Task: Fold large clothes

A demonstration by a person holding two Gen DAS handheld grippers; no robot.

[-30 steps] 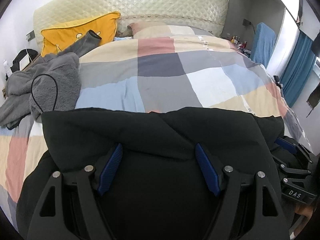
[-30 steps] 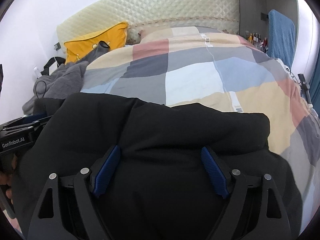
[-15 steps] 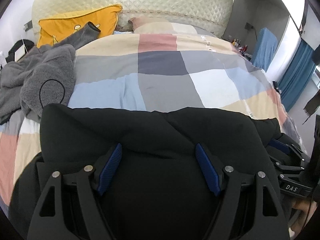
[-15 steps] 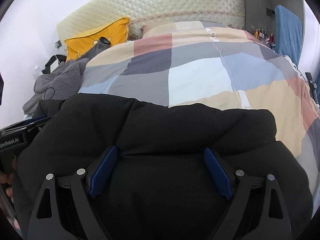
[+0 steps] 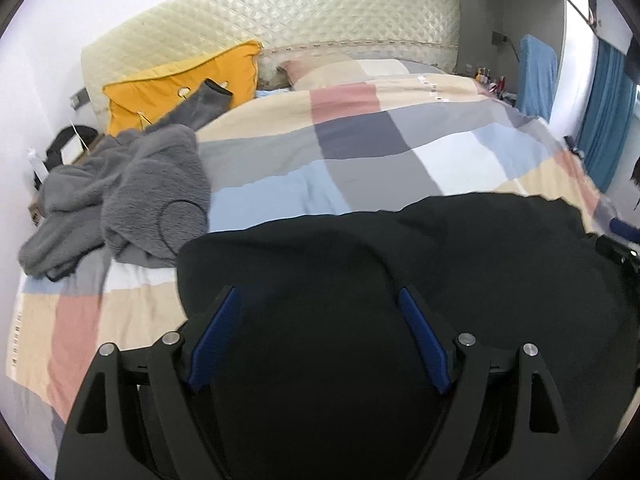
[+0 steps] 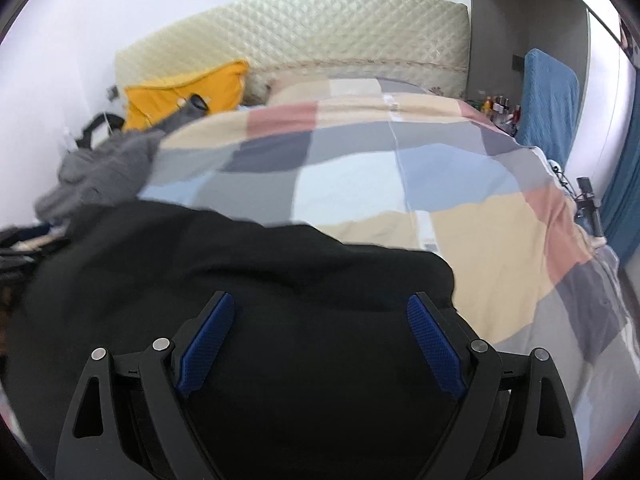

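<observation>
Black garment stretched crosswise over the bed.
Left claw and right claw spread wide around it; grey fleece lies left.

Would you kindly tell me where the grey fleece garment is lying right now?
In the left wrist view, the grey fleece garment lies crumpled on the left side of the checked duvet, just in front of the yellow pillow and beyond the black garment.

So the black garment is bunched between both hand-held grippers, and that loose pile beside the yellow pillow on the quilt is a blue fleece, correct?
Not quite: the pile is grey, not blue. The left wrist view shows the grey fleece crumpled beside the yellow pillow on the checked quilt. The rest holds: the black garment is bunched between the left hand-held gripper and the right hand-held gripper.
</observation>
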